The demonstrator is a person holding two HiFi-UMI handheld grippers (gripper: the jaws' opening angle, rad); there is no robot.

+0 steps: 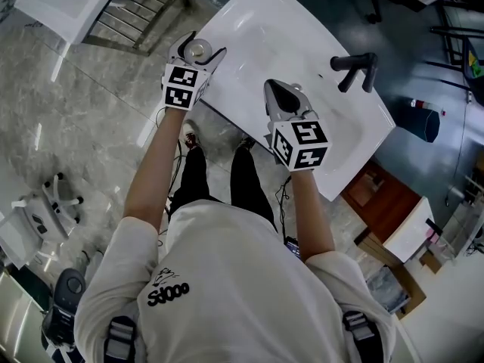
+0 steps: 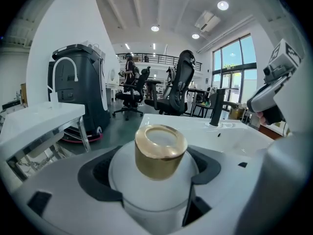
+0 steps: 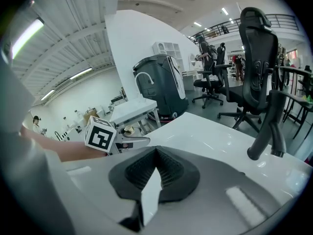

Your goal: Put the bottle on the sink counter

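Sink counter point(image 1: 272, 44), white and glossy, with a black tap point(image 1: 355, 68) at its far side. Both grippers hang over its near part. The right gripper point(image 3: 155, 168) has its jaws pressed together on nothing and sits over the front edge, well apart from the left. The left gripper point(image 1: 195, 51) is clamped on the bottle point(image 2: 156, 180) and holds it upright over the counter's left corner, close to the rim. Whether the bottle's base touches the surface cannot be told.

Probable hazards:
- **Fall from the rim:** the corner leaves little margin, so a release there, or with the base part-way over the rim, could send the bottle to the floor.
- **Slipping in the grip:** the pads bear on the rounded white body below the gold cap point(image 2: 160, 150) — a smooth curve that may slide under a loosened grip.
- **Tipping on release:** opening before the base rests flat could tip the bottle on the slick surface.
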